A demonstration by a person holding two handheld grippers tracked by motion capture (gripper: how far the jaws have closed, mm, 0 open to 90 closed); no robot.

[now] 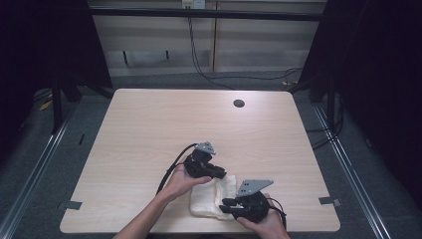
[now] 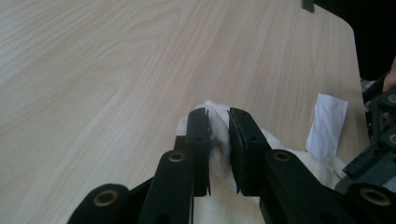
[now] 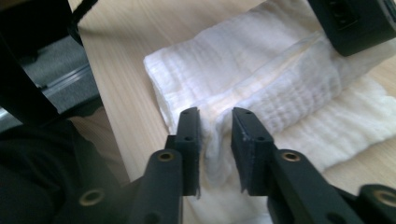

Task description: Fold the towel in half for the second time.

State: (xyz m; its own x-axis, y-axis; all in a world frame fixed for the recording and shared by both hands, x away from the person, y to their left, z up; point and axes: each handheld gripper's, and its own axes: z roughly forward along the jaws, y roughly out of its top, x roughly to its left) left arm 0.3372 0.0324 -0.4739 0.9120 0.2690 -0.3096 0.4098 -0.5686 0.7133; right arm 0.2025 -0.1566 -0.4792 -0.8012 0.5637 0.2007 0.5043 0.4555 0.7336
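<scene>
both tongs sit low over the near edge of the table (image 1: 149,124), each in one of our hands. our left gripper (image 1: 219,173) lies at the far left corner of the white towel (image 1: 211,196), pointing right across it; our right gripper (image 1: 228,206) is at the towel's near right edge, pointing left, so the two face each other with the folded cloth between them. in the left gripper view the jaws of the left gripper (image 2: 218,122) stand a little apart with a ridge of the towel (image 2: 219,154) rising in the gap; the cloth touches the inner face of the left-hand jaw, but we see a slit of daylight beside the other, so we read this as released, not clenched. in the right gripper view the right gripper (image 3: 215,116) shows the same: a narrow gap, a pinched-up fold of towel (image 3: 261,88) standing between the pads, cloth slack and not squeezed flat, so also released. beyond the right gripper's tips the towel runs away as a thick folded roll with a flatter layer beneath it, and the black body of the other gripper rests at its far end. a strip of white tape (image 2: 327,119) lies on the table just past the left gripper's tips, to their right. a round cable hole (image 1: 239,103) sits well beyond both tongs, near the far table edge.
</scene>
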